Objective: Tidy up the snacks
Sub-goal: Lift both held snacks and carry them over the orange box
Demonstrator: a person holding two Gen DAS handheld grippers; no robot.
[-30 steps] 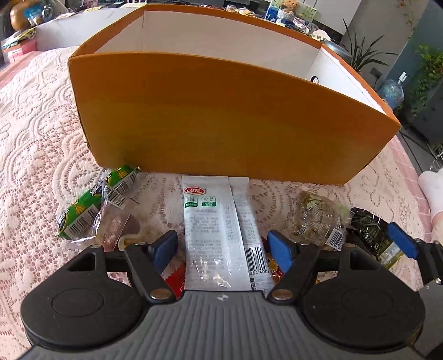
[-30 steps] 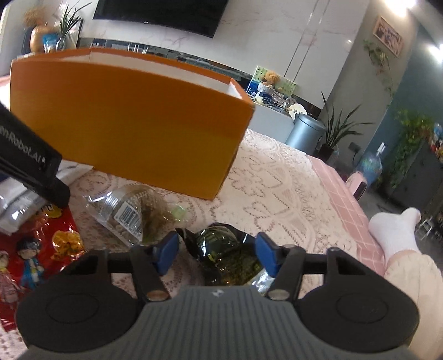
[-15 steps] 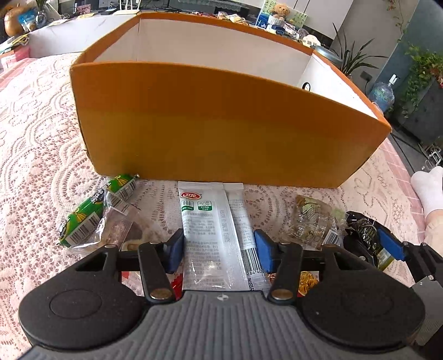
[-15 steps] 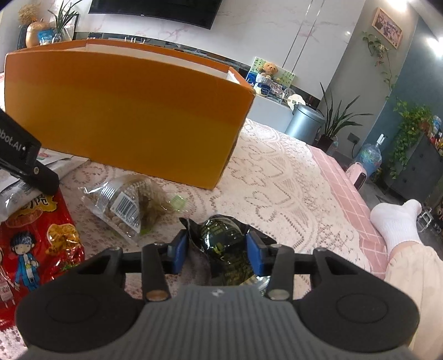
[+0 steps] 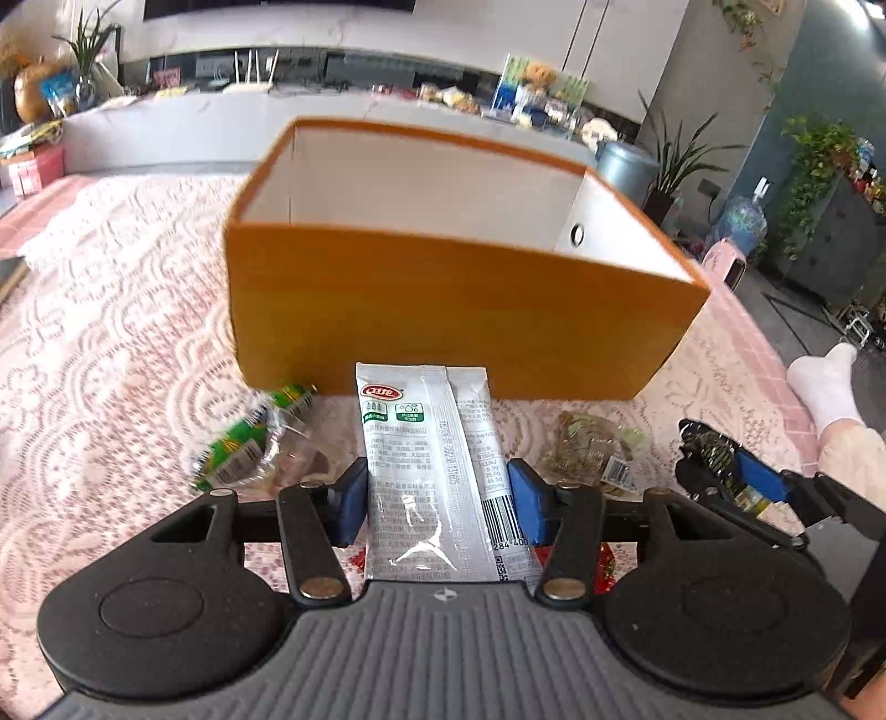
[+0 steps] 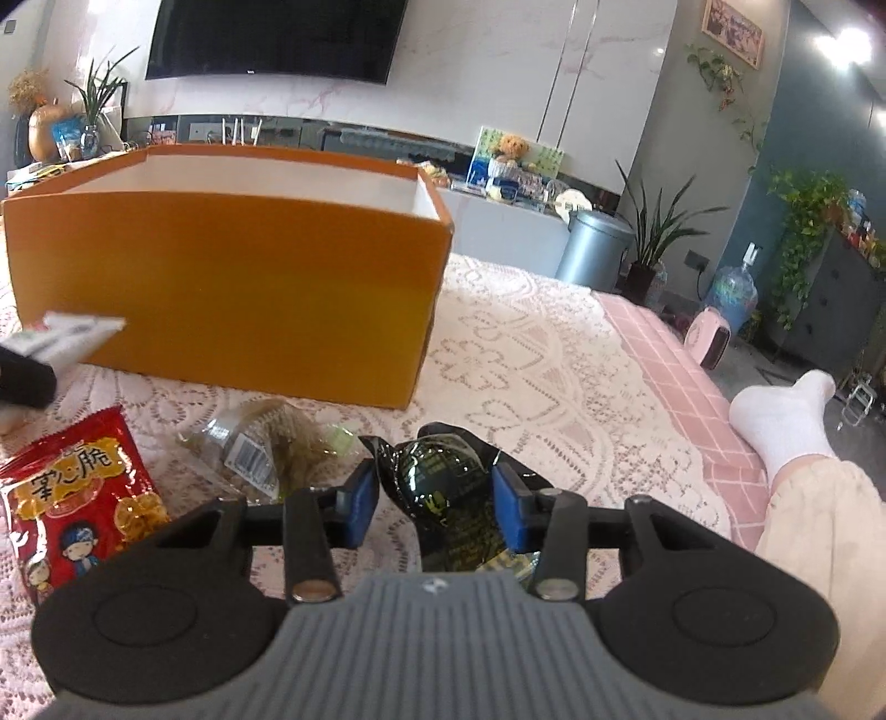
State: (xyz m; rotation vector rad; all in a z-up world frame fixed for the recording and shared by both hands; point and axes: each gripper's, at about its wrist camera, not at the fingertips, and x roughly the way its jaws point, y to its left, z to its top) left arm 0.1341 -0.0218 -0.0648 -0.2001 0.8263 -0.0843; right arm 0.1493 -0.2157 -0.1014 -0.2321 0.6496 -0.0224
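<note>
The left gripper point(image 5: 437, 501) is seen closed on a grey-white sachet point(image 5: 429, 471), its blue pads pressed against the sachet's two long edges. The right gripper point(image 6: 436, 501) is closed on a dark green glossy packet point(image 6: 443, 487), pinched from both sides.

A pink lace cloth point(image 5: 111, 343) is spread over the surface, with pink checked fabric point(image 6: 681, 376) at its far right edge. Behind it, a living room is shown: a dark wall screen point(image 6: 277, 36), a long low counter crowded with small items, a grey bin point(image 6: 595, 243), potted plants and a dark cabinet.

An open orange box point(image 5: 443, 310) with a white interior is set on the cloth, its long side facing both cameras. A foot in a white sock point(image 6: 786, 415) is visible at the right.

The sachet is held clear of the cloth in front of the box's near wall, its long axis pointed away from the camera toward the box, printed face up and barcode end nearest the gripper. A red snack bag point(image 6: 77, 493) lies flat at the left. A clear packet of greenish snacks point(image 6: 266, 448) lies between it and the dark packet. A green wrapped bar point(image 5: 243, 443), blurred, lies near the box's left corner.

The left gripper is tilted downward toward the box; the right is angled down, low over the cloth.
</note>
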